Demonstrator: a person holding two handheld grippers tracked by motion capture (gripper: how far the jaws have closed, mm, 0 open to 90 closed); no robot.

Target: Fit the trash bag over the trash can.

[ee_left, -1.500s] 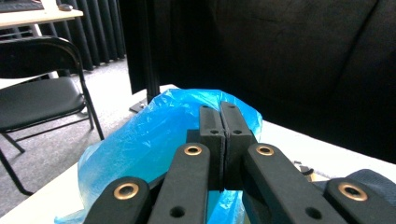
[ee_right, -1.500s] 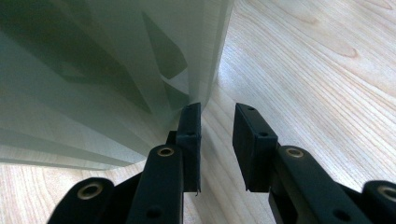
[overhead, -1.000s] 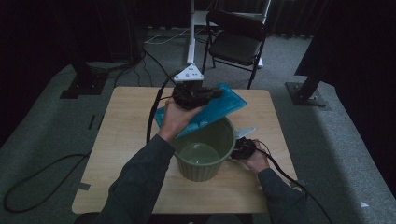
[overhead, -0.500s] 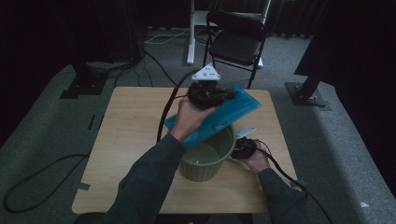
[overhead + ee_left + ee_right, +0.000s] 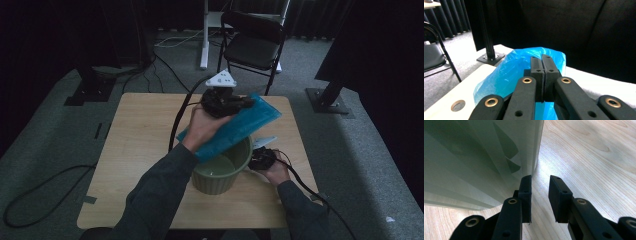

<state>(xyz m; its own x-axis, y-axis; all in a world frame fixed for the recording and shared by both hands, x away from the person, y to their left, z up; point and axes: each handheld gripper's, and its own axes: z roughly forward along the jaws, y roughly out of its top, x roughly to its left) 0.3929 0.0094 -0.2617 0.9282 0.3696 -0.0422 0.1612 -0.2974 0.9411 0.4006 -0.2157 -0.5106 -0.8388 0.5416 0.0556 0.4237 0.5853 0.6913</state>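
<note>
1. My left gripper (image 5: 225,102): jaws pressed together on the top edge of a blue plastic bag (image 5: 235,131), gripped in its fold. In the left gripper view the two jaws meet with the bag (image 5: 506,75) bunched around and below them.
2. Blue plastic bag: lifted off the table (image 5: 145,130), slanting from 8 o'clock up to 2 o'clock, hanging over the mouth of the green pot (image 5: 220,170) and covering its far rim.
3. My right gripper (image 5: 264,159): at 3 o'clock of the pot, low on the tabletop. In the right gripper view its jaws (image 5: 540,195) stand partly apart with bare wood between them; one jaw lies just beside the pot's ribbed wall (image 5: 474,162). I cannot tell whether it touches.
4. Green pot: ribbed, upright, near the table's 5 o'clock area, between my two forearms.
5. Surroundings: black folding chair (image 5: 252,45) beyond the table at 12 o'clock; a white stand post (image 5: 205,35) at 11 o'clock of it; a dark stand base (image 5: 330,97) on the carpet at 2 o'clock; cables (image 5: 45,190) on the floor at 8 o'clock.
6. Obstruction: the bag and my left hand (image 5: 202,125) screen the pot's opening in the high view.
</note>
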